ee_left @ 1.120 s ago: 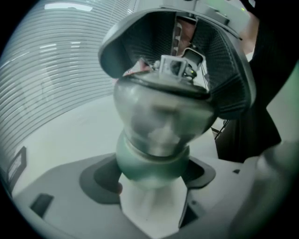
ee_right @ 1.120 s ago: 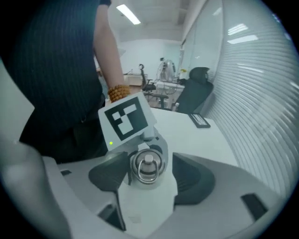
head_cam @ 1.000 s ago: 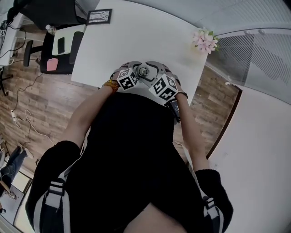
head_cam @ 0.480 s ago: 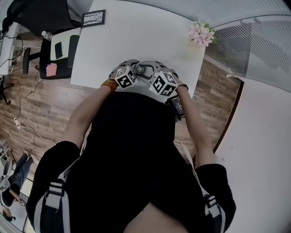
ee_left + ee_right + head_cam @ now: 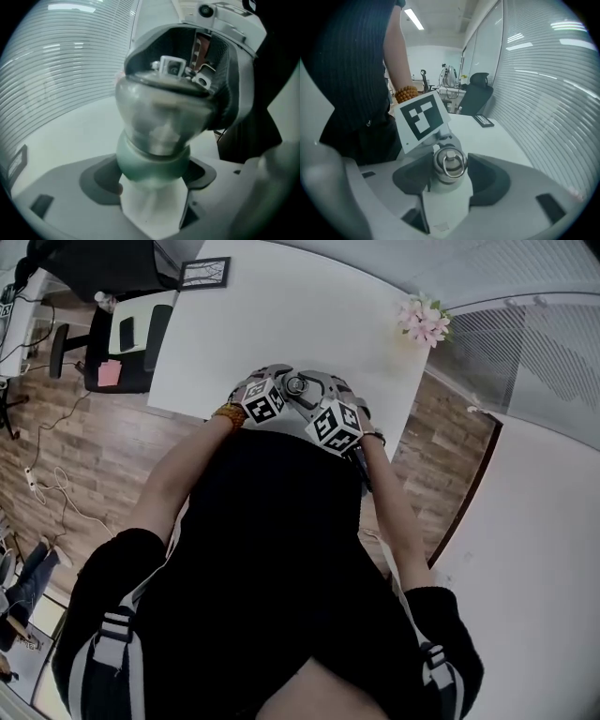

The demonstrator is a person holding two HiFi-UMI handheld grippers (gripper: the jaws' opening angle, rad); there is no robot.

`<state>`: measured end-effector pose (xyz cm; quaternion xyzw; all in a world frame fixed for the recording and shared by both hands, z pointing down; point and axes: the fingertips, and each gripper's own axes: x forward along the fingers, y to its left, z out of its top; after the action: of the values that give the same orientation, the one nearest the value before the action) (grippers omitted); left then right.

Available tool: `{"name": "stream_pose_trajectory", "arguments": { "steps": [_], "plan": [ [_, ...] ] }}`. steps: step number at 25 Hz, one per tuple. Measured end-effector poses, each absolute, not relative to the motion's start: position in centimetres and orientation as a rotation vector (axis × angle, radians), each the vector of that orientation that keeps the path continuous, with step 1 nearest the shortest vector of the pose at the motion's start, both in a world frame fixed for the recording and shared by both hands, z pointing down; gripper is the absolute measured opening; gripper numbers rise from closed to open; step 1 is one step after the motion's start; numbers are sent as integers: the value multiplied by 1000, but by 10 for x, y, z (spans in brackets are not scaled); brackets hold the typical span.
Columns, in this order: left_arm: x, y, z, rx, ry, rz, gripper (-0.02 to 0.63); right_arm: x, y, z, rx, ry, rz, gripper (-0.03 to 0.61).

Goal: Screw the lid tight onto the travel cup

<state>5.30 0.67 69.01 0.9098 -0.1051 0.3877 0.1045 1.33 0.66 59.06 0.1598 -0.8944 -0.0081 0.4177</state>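
The travel cup [image 5: 159, 117], a steel body with a green band, stands up between the jaws of my left gripper [image 5: 152, 171], which is shut on its lower part. In the head view the cup's lid [image 5: 296, 386] shows between the two marker cubes, at the near edge of the white table [image 5: 281, 315]. My right gripper [image 5: 449, 164] comes at the top from the other side. The steel lid [image 5: 449, 161] with its ring handle sits between the pads, which appear to touch its sides. These jaws have just been opening a little, with the lid still between them.
Pink flowers [image 5: 424, 322] stand at the table's far right corner and a picture frame [image 5: 205, 273] at its far left. A dark office chair [image 5: 122, 343] is left of the table. A flat dark object [image 5: 483, 121] lies on the tabletop beyond the cup.
Both grippers stay at the cup by the table edge. Only the head view itself wobbles slightly.
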Motion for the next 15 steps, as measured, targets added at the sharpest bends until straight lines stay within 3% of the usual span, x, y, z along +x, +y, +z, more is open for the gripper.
{"name": "stream_pose_trajectory", "arguments": {
  "steps": [13,15],
  "plan": [
    [54,9,691,2681,-273,1179,382,12,8,593,-45,-2243,32,233],
    [55,9,691,2681,-279,1179,382,13,6,591,45,-2249,70,266]
  ]
}}
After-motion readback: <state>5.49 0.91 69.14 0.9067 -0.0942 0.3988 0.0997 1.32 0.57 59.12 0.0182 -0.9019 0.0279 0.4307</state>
